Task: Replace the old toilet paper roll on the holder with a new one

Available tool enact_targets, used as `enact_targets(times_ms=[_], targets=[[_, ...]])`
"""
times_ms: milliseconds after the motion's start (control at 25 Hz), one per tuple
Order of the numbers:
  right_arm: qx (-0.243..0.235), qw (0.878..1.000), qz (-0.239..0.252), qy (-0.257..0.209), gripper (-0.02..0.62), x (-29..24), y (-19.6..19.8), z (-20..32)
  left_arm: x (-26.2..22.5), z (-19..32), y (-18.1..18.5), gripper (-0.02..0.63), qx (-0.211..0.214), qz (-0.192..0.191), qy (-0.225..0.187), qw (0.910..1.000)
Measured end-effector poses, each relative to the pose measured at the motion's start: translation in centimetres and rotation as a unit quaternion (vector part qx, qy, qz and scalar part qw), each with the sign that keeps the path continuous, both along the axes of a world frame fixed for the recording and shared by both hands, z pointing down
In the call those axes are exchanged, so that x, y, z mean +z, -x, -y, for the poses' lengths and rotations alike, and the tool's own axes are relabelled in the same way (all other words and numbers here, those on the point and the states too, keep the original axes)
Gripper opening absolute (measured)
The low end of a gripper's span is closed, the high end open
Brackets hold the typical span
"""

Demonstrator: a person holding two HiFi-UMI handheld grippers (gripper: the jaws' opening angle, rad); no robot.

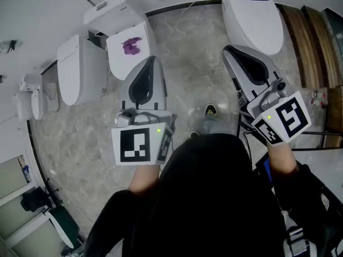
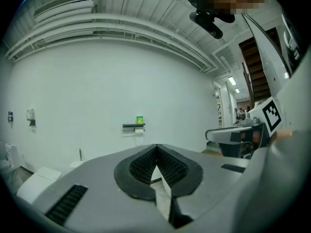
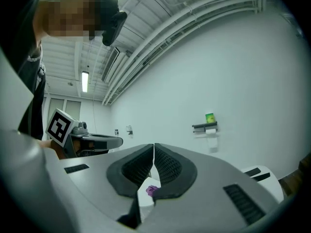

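Observation:
Far off on the white wall hangs the toilet paper holder (image 2: 133, 126), a dark shelf with a green pack (image 2: 140, 120) on top and a white roll (image 2: 139, 130) under it. The right gripper view shows the holder (image 3: 204, 126), the green pack (image 3: 210, 117) and the white roll (image 3: 210, 132) too. My left gripper (image 2: 156, 146) is shut and empty, held level in front of me (image 1: 154, 59). My right gripper (image 3: 153, 144) is also shut with nothing in it, alongside at the right (image 1: 229, 49). The holder is out of the head view.
A white toilet (image 1: 80, 68) stands at the left, its tank lid (image 1: 115, 9) behind it. A white lid with a purple object (image 1: 132, 45) lies just ahead of the left gripper. Another white toilet (image 1: 252, 15) stands ahead on the right. Wooden steps (image 1: 313, 42) run along the right edge.

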State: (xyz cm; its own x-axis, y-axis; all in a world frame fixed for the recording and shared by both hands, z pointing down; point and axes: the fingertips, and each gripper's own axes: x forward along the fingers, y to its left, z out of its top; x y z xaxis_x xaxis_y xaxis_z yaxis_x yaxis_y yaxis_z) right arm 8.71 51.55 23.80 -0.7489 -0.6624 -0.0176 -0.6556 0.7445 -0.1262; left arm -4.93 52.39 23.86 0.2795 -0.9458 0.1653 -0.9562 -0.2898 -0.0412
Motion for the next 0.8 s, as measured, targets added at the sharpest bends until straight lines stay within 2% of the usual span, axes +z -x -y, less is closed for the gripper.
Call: enact_targets(times_ms=[200,440,800], targets=[[-0.021,1.0,0.018,0.005,0.018,0.7,-0.5,2.8,0.3,2.3,-2.0,0.02,0.004,0.012,0.004,0.9999],[-0.008,0.999,0.039,0.005,0.018,0.6,-1.1,4.4,-0.1,3.0,-3.2,0.02,0.015,0.013,-0.011,0.9997],[-0.002,1.0,0.026,0.001,0.018,1.0,-1.2,5.9,0.2,4.9,-3.2,0.02,0.018,0.002,-0.008,0.9998]])
